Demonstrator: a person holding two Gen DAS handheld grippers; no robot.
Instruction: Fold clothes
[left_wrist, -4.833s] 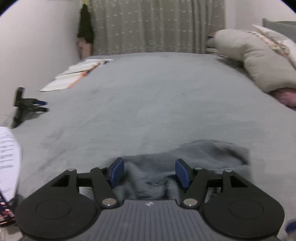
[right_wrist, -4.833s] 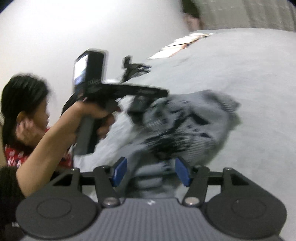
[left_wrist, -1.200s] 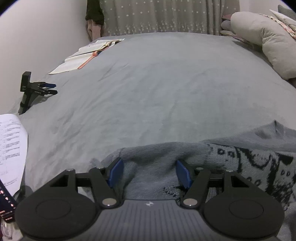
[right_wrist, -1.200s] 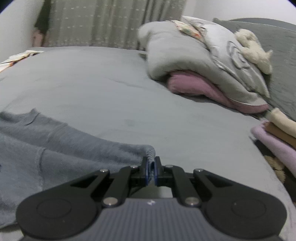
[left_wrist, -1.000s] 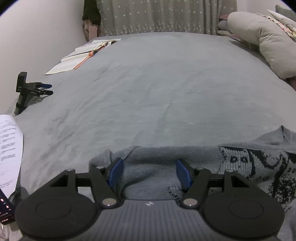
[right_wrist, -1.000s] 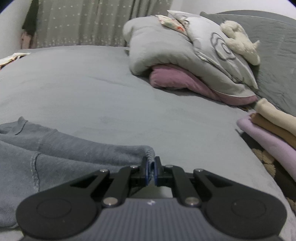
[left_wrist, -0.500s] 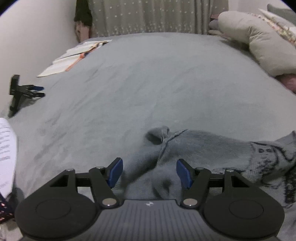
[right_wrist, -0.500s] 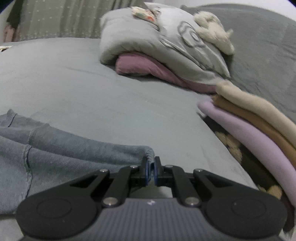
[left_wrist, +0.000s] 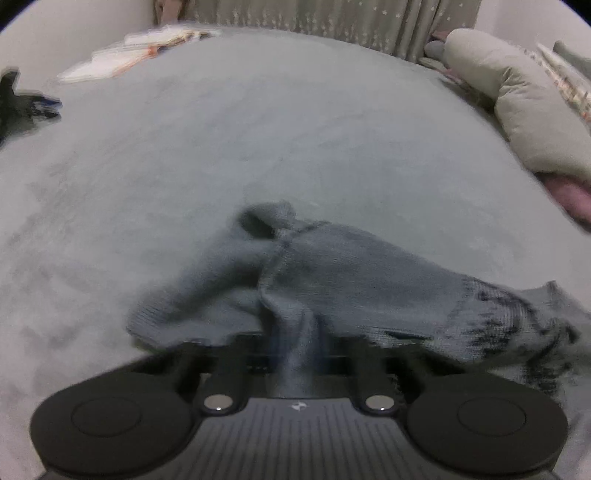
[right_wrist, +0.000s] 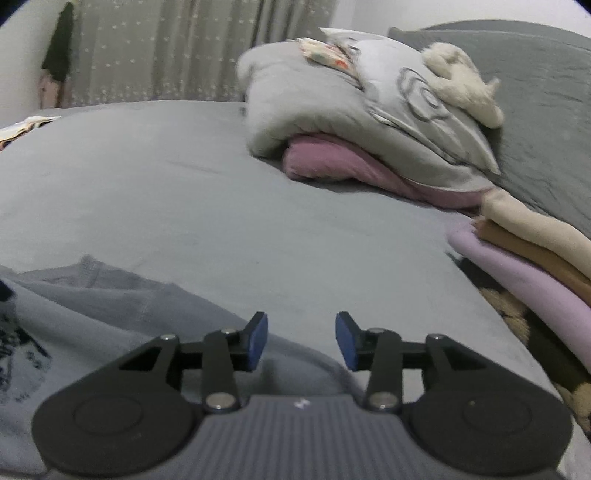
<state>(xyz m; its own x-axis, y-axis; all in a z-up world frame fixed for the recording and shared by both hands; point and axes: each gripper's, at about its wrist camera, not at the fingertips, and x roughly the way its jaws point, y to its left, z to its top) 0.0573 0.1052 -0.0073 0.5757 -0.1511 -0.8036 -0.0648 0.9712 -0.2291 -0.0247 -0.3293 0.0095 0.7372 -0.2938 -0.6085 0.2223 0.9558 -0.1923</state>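
Now the grey sweater (left_wrist: 332, 280) lies on the bed (left_wrist: 258, 147), its length running across from its bunched sleeve end at left toward the patterned part at right. The left gripper (left_wrist: 295, 354), wide open a second ago, is clamped on a fold of it. The right gripper (right_wrist: 301, 339), pinching the hem before, is opening with nothing gripped. Only its view shows the stacked folded clothes (right_wrist: 535, 251).

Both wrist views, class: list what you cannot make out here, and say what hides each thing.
- Left gripper pads: left wrist view, buried under bunched sweater.
- Sweater pattern: motion-blurred, partly cut by the frame edge.
- Papers: left wrist view, blurred, unreadable.
- Folded stack: right wrist view, cut off at the right edge.
- Sweater's hem: behind right gripper.
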